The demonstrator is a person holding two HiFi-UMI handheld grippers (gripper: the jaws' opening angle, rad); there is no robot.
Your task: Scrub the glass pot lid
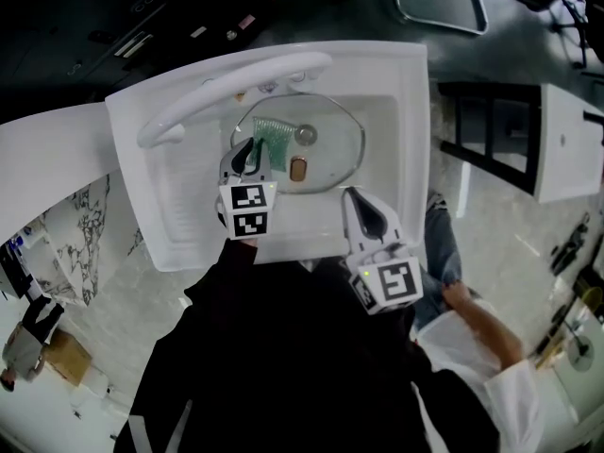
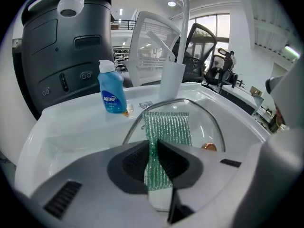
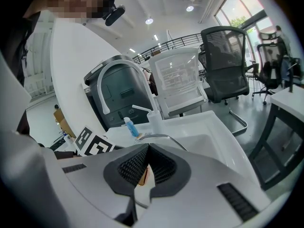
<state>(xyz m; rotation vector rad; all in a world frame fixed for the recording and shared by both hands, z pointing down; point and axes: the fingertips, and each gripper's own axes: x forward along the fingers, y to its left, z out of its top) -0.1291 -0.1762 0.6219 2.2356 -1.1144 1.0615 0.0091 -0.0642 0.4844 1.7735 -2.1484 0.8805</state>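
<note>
Hovering at the near edge of the white sink (image 1: 396, 92), the right gripper (image 1: 351, 196) has its fingers pressed together at the tips with nothing held between them. Just beyond it and toward the left, the left gripper (image 1: 250, 149) reaches into the basin, its fingers clamped narrowly on one edge of a green scouring pad (image 1: 274, 135). The rest of the pad spreads flat on the glass pot lid (image 1: 330, 159). The lid lies in the middle of the basin with its knob (image 1: 305, 134) facing up, just beside the pad. A small copper-coloured piece (image 1: 298, 168) shows inside the lid's outline near its near edge; whether it sits on the glass or under it is unclear. On the sink's far ledge stands a blue bottle (image 2: 111, 94), and the white faucet (image 1: 226, 83) arches along that far edge.
</note>
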